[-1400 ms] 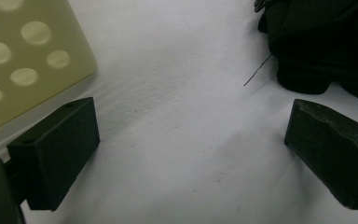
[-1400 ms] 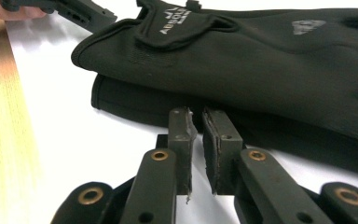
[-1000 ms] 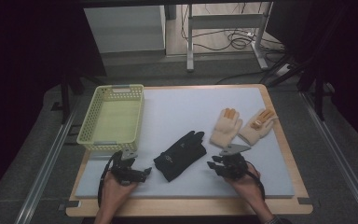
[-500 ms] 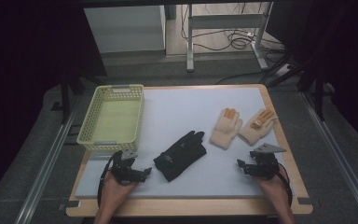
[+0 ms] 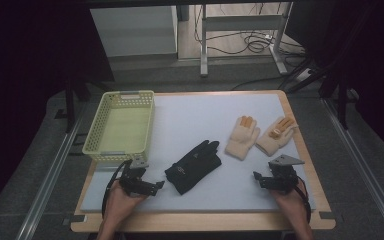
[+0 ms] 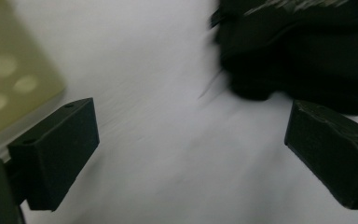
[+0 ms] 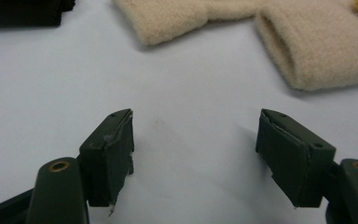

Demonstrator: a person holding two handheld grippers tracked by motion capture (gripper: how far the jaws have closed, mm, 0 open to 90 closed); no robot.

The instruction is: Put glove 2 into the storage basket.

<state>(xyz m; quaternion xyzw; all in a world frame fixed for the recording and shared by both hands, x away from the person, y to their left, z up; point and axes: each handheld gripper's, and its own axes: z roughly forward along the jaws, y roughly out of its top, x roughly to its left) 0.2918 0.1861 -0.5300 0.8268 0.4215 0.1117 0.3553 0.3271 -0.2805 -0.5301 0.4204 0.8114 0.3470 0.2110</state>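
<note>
A black glove [image 5: 194, 166] lies on the white mat [image 5: 200, 117] near the front middle. Two cream gloves with orange fingertips lie to its right, one [image 5: 242, 137] beside the other [image 5: 276, 136]. My left gripper [image 5: 150, 184] rests at the front left, open, with the black glove [image 6: 303, 56] just beyond its jaws and nothing between them [image 6: 191, 154]. My right gripper [image 5: 272, 176] sits at the front right below the cream gloves. Its jaws have just been opening and stand open over bare mat [image 7: 196, 149]. The cream cuffs [image 7: 182, 16] [image 7: 321, 51] lie ahead of it.
A yellow-green mesh basket [image 5: 94, 135] stands at the mat's left edge, near my left gripper; its wall [image 6: 9, 79] is close on that gripper's left. The wooden table rim [image 5: 205, 222] runs along the front. Metal rails flank the table.
My right hand has moved right, from beside the black glove to below the cream gloves, and its jaws have spread. The left hand has stayed put.
</note>
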